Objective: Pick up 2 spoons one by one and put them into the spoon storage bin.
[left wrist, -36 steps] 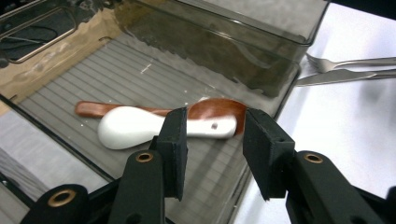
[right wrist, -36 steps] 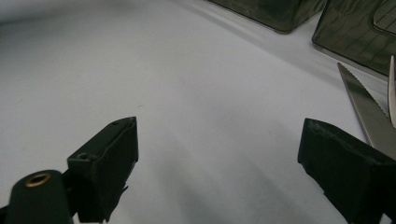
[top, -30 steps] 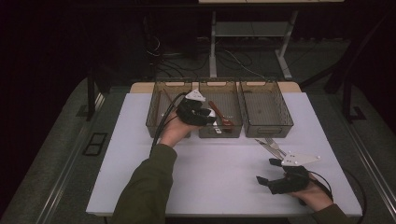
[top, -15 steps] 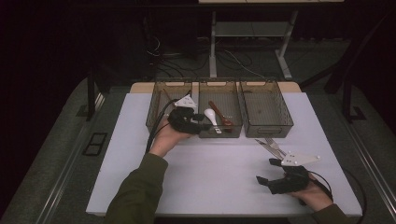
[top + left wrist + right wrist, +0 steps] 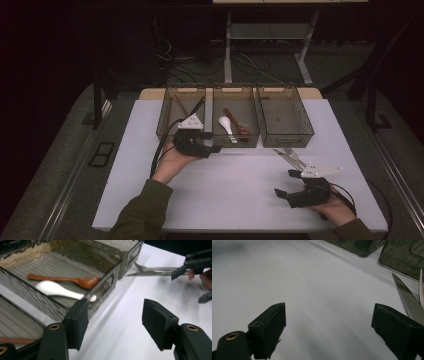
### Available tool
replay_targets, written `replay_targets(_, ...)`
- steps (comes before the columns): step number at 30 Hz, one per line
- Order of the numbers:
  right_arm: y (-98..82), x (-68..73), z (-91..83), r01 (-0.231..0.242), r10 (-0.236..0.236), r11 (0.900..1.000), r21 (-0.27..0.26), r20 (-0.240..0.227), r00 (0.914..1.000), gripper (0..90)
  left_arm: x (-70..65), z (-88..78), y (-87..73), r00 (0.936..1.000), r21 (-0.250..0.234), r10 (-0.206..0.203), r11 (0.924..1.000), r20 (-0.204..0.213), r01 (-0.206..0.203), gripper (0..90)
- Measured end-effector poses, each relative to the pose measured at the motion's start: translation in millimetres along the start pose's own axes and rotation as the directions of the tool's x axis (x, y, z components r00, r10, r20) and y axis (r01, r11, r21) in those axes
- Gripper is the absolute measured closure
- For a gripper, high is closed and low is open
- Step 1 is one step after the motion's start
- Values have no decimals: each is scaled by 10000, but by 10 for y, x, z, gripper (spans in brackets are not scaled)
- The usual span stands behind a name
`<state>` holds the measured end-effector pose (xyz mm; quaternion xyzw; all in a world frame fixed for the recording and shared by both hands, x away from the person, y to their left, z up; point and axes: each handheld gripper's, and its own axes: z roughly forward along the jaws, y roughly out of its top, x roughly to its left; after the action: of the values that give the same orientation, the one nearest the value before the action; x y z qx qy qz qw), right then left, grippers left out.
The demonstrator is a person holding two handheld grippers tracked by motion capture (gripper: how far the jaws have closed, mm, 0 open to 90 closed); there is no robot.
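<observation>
White ceramic spoon and a wooden spoon already sat in the middle bin, and our left gripper was just outside its front wall, jaws spread with nothing between them after just opening. We reckoned the sorting was about halfway, since the knife and fork lay on the tabletop near our wide-open, empty right gripper, the right bin still bare. We couldn't read any labels or writing anywhere.

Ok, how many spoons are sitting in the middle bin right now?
2. A white spoon lies left of centre in the middle bin, and a brown wooden spoon lies beside it on its right, close alongside; whether they touch is unclear. Nothing else seems to be hidden there.
</observation>
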<state>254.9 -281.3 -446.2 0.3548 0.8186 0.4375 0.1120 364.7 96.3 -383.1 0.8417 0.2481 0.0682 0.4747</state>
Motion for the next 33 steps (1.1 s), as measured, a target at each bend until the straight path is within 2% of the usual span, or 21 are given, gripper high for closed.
replay_targets(7,2,-4,-3,47,-47,10000,-65,28,10000,125,-71,-72,-223,9999,293,-58,9996,-144,62,323)
replay_targets(13,4,-7,-16,65,-64,9999,-98,34,10000,125,-168,-191,-380,9995,148,-106,9998,-289,111,248)
replay_targets(20,7,-6,-25,86,-85,9999,-132,57,9999,125,-294,-319,-575,9988,124,122,9999,-478,-116,152)
replay_targets(26,8,-4,-25,101,-100,9999,-125,64,9999,125,-359,-427,-727,9990,-10,-147,9999,-414,147,112)
replay_targets(33,12,-12,-37,138,-135,9998,-152,153,9998,125,-425,-498,-871,9983,-80,-350,9994,-459,346,4)
